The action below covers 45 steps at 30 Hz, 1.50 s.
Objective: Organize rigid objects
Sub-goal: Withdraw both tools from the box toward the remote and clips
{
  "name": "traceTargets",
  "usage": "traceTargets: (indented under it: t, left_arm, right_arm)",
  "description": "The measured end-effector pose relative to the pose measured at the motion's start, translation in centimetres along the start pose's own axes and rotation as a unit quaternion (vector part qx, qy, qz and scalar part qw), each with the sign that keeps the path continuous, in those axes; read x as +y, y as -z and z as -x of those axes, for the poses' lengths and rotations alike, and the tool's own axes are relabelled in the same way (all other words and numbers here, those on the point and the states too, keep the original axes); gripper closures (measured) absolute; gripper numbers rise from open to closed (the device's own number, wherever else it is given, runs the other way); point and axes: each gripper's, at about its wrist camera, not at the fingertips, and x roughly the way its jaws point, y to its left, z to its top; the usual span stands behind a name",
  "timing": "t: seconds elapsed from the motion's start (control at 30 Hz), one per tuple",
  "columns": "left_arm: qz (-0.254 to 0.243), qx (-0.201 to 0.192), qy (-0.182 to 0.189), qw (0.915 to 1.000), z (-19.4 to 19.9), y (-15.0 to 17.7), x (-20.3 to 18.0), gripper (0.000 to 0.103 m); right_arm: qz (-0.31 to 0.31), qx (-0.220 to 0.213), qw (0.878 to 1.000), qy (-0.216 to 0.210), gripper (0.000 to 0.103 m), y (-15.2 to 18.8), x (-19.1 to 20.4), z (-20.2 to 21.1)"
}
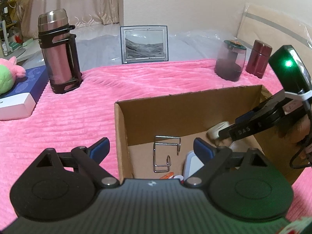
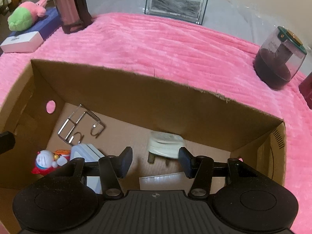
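Hovering over the cardboard box [image 1: 175,105], left gripper [image 1: 151,146] is spread wide, nothing grasped, wire hook [image 1: 166,152] lying below. Right gripper [image 2: 155,160] is held part-open around the white plug adapter [image 2: 165,144]; pad contact cannot be told.

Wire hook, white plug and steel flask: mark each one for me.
wire hook [image 2: 78,128], right wrist view, on its bent metal frame
white plug [image 2: 165,144], right wrist view, on its pale body
steel flask [image 1: 58,52], left wrist view, on its metal side
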Motion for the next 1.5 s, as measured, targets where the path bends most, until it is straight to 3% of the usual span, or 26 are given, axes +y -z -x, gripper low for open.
traceTargets:
  t: [0.3,0.77,1.23,1.5]
  left_arm:
    - [0.015,-0.015,-0.003,0.9998,2.4,0.3,0.0,0.013]
    - [0.03,-0.06,-0.017,0.9976,10.0,2.7,-2.2,0.008]
    - [0.044,-0.103,-0.039,0.993,17.9,7.9,-3.3,0.002]
    - [0.065,-0.104,-0.036,0.9918,20.0,12.0,-3.9,0.001]
  right_arm:
    - [-0.007,-0.038,0.999,-0.012,0.053,1.5,-0.2,4.8]
    - [-0.009,-0.139,0.99,-0.025,0.05,8.1,1.7,16.4]
    - [-0.013,-0.241,0.97,-0.029,0.022,17.8,3.3,23.5]
    - [-0.04,-0.271,0.962,-0.018,0.018,24.9,3.8,24.1]
